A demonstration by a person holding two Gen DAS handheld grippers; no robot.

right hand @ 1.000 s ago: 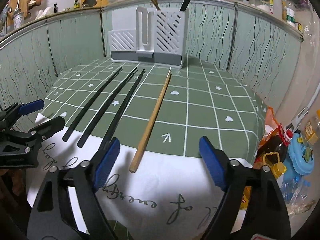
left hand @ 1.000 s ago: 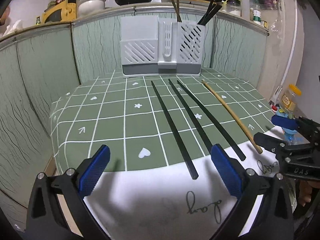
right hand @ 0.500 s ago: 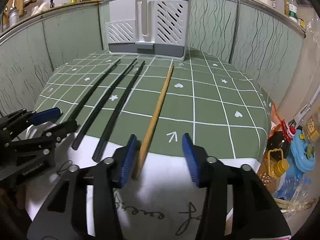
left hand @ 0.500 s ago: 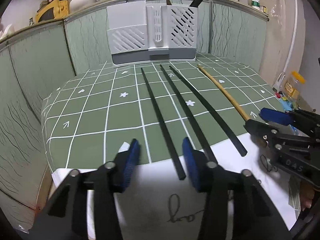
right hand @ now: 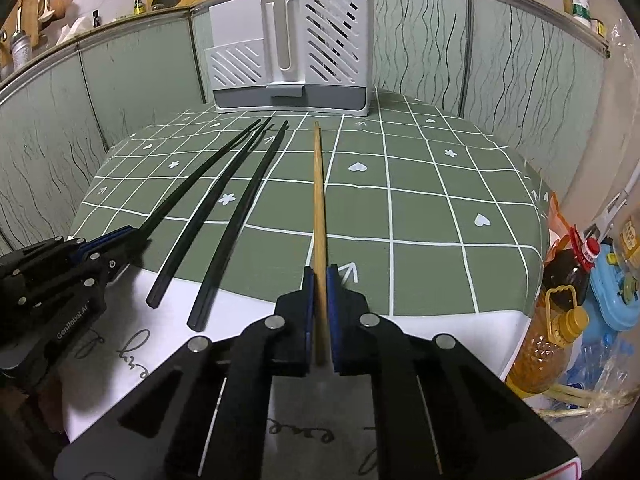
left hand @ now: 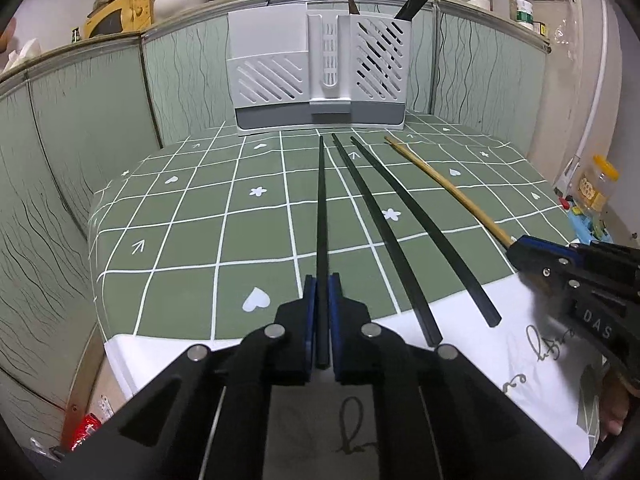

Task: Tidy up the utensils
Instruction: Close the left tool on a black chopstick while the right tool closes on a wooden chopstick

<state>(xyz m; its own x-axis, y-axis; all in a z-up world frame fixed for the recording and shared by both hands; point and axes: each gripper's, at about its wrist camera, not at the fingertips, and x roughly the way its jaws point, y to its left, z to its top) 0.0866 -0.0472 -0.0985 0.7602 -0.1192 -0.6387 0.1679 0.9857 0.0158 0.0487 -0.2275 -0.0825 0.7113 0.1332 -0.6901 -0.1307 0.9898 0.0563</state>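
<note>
Left tongs (left hand: 322, 280) clamp black chopstick (left hand: 321, 208) – level, seemingly | right tongs (right hand: 319, 274) clamp wooden chopstick (right hand: 318, 184)

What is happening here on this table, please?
A person is sorting chopsticks with two handheld grippers. The left gripper is shut on a black chopstick; the right gripper is shut on the wooden chopstick. Two more black chopsticks lie on the green cloth. The white utensil holder stands behind.
</note>
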